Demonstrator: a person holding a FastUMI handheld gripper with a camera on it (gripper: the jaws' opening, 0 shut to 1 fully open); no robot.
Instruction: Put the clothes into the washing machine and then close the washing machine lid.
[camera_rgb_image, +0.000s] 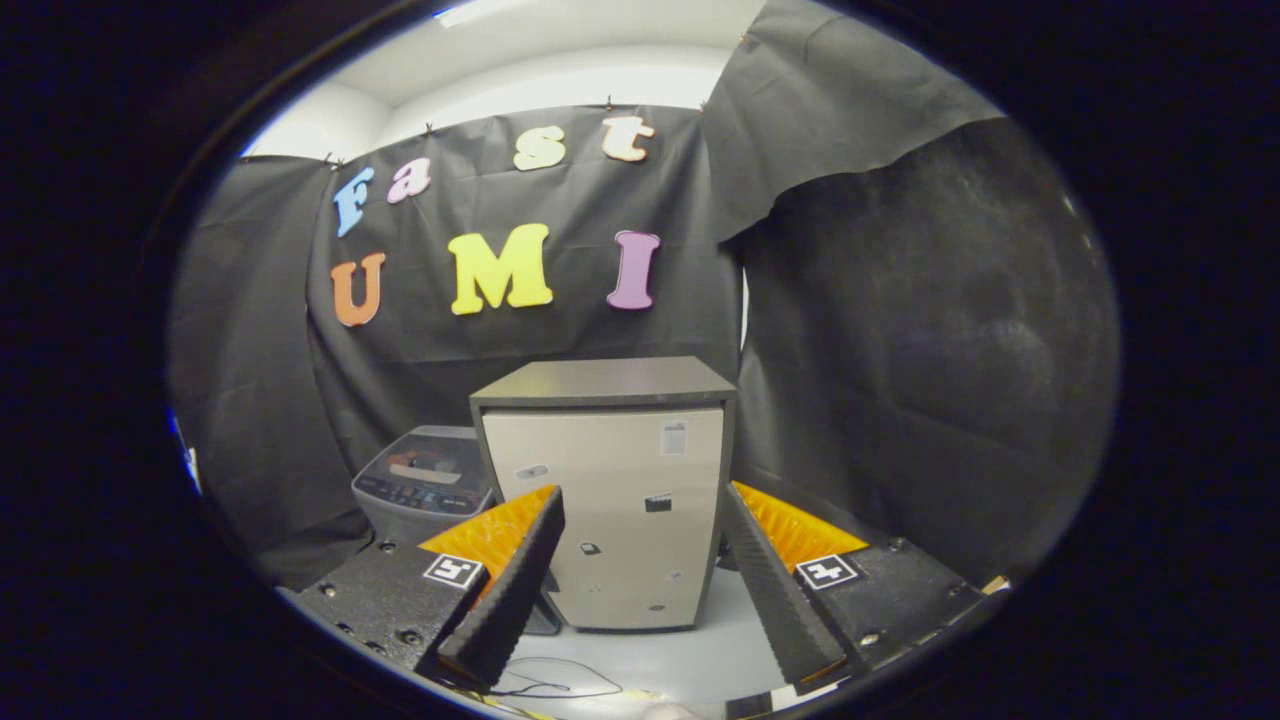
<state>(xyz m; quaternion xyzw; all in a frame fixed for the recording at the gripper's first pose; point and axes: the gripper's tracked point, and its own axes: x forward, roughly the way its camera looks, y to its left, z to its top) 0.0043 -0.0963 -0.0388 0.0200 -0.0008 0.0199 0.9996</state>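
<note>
Tongs (640, 590) released, fingers spread wide with nothing between them but open air; held level and well back from the booth's furniture, a stand-off pose that takes in the whole scene rather than any one target. Straight ahead, beyond the fingers and framed in the gap between them, stands a pale cabinet (610, 500) with a dark flat top, small stickers dotted on its front. The washing machine (425, 485) sits beyond the left finger, low and tucked just beside the cabinet's left flank, apparently touching or nearly so. Its grey lid, with a control strip along the near edge, looks to lie flat and down; something reddish and pale shows on or through the lid, too small to tell whether it is cloth, a window or a label. No loose clothes can be made out anywhere ahead of the tongs. This fits either clothes already inside with the lid down, or clothes lying somewhere outside this view. The machine stands off the tongs' axis, so reaching it would mean swinging left. Surface below: a light, smooth floor (720, 610), with a thin dark cable (560, 685) looped just under the fingers. Black cloth (900, 350) drapes the walls; a white ceiling shows above it.
</note>
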